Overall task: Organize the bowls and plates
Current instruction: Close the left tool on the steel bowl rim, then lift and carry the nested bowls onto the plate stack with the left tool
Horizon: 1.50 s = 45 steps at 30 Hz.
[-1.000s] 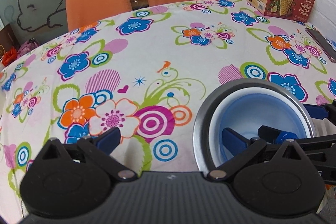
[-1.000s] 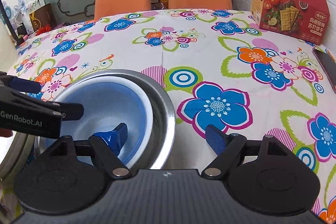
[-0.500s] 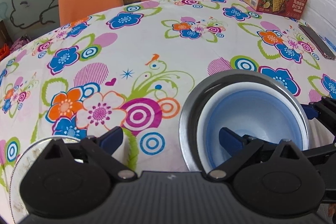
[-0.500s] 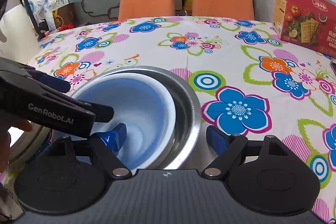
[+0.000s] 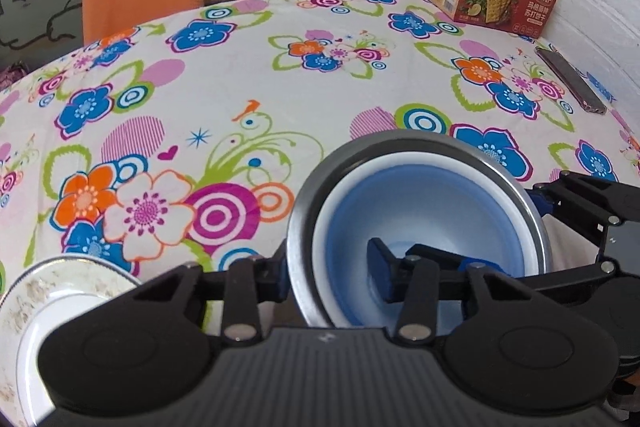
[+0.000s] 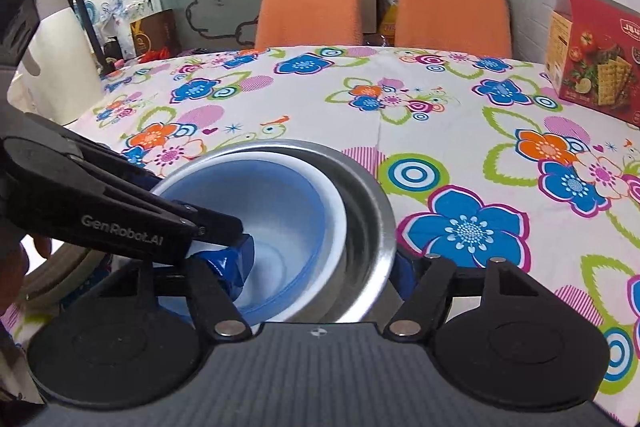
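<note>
wrist views, close, facing chairs, sharing nested bowls (image 5: 420, 211)

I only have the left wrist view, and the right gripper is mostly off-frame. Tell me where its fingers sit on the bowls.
Observer: In the right wrist view the right gripper straddles the near wall, with one finger inside the blue bowl and the other outside the steel bowl.
Operator: Report who is behind the left gripper.
Observer: A person's hand shows at the left edge, behind the left gripper.
Operator: Check past the table's left edge.
Observer: A white appliance stands beside it.
</note>
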Motion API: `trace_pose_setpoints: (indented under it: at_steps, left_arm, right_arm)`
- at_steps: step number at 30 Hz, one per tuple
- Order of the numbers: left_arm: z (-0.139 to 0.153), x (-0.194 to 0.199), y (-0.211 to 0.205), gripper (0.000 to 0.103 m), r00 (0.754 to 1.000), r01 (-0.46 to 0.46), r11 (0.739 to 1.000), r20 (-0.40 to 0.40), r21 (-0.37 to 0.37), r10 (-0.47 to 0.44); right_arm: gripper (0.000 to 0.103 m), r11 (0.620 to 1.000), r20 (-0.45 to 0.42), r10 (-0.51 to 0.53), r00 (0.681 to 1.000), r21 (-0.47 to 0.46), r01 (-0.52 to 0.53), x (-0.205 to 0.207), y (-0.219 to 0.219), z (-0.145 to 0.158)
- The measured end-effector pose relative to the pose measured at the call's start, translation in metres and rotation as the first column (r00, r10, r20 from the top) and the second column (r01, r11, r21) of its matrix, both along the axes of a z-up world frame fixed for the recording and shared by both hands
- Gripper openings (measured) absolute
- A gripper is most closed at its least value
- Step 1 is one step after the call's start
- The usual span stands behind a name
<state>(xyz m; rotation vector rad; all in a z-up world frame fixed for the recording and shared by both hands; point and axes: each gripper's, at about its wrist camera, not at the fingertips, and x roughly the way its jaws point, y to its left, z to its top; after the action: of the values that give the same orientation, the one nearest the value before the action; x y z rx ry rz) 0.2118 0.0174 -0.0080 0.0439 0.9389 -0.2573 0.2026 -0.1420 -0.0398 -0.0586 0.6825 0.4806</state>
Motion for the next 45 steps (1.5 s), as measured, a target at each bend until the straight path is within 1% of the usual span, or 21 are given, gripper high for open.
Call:
trace_pose_setpoints:
  at_steps: [3,4,9,10,14,18,24,26,28,29,31,33,37,41,42,43,45]
  left_arm:
    - [0.000,0.002,0.002,0.042,1.000,-0.013,1.000,-0.013,-0.019,0.012]
    - [0.000,0.002,0.002,0.039,1.000,-0.012,1.000,-0.014,-0.026,0.012]
    - [0.001,0.003,0.001,0.035,0.999,-0.016,0.999,-0.030,-0.036,0.014]
    - [0.002,0.004,0.000,0.035,0.999,-0.021,0.999,-0.037,-0.038,0.019]
    - [0.011,0.011,-0.001,0.034,1.000,-0.022,0.999,-0.020,-0.045,0.021]
    - [0.017,0.018,-0.008,0.033,1.000,-0.008,0.999,-0.003,-0.036,0.008]
    - [0.004,0.030,-0.011,0.032,0.999,-0.014,1.000,-0.041,-0.028,0.013]
    - [0.001,0.030,-0.009,0.033,0.999,-0.015,0.999,-0.043,-0.037,0.014]
    - [0.000,0.030,-0.008,0.037,0.999,-0.017,0.999,-0.040,-0.043,0.016]
    - [0.000,0.029,-0.007,0.037,0.999,-0.022,0.999,-0.031,-0.044,0.021]
    - [0.000,0.030,-0.007,0.046,0.999,-0.027,0.999,-0.024,-0.033,0.026]
    - [-0.002,0.030,-0.005,0.050,0.999,-0.024,0.999,-0.032,-0.041,0.022]
    - [-0.002,0.026,-0.002,0.051,0.999,-0.025,0.998,-0.026,-0.051,0.024]
    - [-0.003,0.026,-0.002,0.051,0.999,-0.036,0.998,-0.031,-0.053,0.034]
    - [-0.003,0.026,-0.003,0.048,0.999,-0.033,0.998,-0.029,-0.048,0.031]
    - [-0.003,0.026,-0.005,0.042,0.999,-0.026,0.998,-0.027,-0.049,0.024]
    - [-0.002,0.023,-0.008,0.036,1.000,-0.021,0.998,-0.022,-0.051,0.019]
  right_arm:
    - [0.056,1.000,0.007,-0.005,1.000,-0.013,0.005,-0.002,0.004,0.000]
    - [0.055,1.000,0.007,-0.016,1.000,-0.016,0.016,-0.002,0.005,0.001]
    - [0.055,0.999,-0.002,-0.037,0.999,-0.023,0.037,-0.003,0.007,0.002]
    - [0.055,0.999,0.001,-0.037,0.999,-0.026,0.037,-0.004,0.007,0.004]
    - [0.056,0.999,0.002,-0.050,0.999,0.016,0.050,-0.003,0.001,0.011]
    - [0.058,0.998,0.025,-0.061,0.998,-0.018,0.062,0.003,0.003,0.014]
    - [0.058,0.998,-0.024,-0.057,0.998,-0.008,0.057,0.018,-0.001,0.002]
    - [0.058,0.999,-0.025,-0.054,0.998,-0.001,0.054,0.018,-0.002,0.001]
    - [0.059,0.997,-0.054,-0.064,0.996,0.034,0.066,0.020,-0.005,-0.001]
    - [0.059,0.996,-0.051,-0.072,0.996,0.049,0.075,0.020,-0.007,-0.002]
    - [0.060,0.996,-0.040,-0.083,0.996,0.038,0.085,0.019,-0.005,-0.003]
    - [0.062,0.997,-0.019,-0.077,0.997,0.015,0.077,0.017,-0.002,-0.004]
    - [0.063,0.993,0.018,-0.092,0.996,0.073,0.090,0.013,-0.010,-0.009]
    - [0.063,0.993,-0.001,-0.102,0.995,0.054,0.102,0.016,-0.008,-0.005]
    - [0.062,0.992,-0.006,-0.115,0.993,0.056,0.115,0.015,-0.010,-0.004]
    - [0.062,0.990,0.002,-0.125,0.992,0.069,0.125,0.013,-0.013,-0.003]
    - [0.060,0.991,0.027,-0.106,0.994,0.091,0.103,0.006,-0.018,0.000]
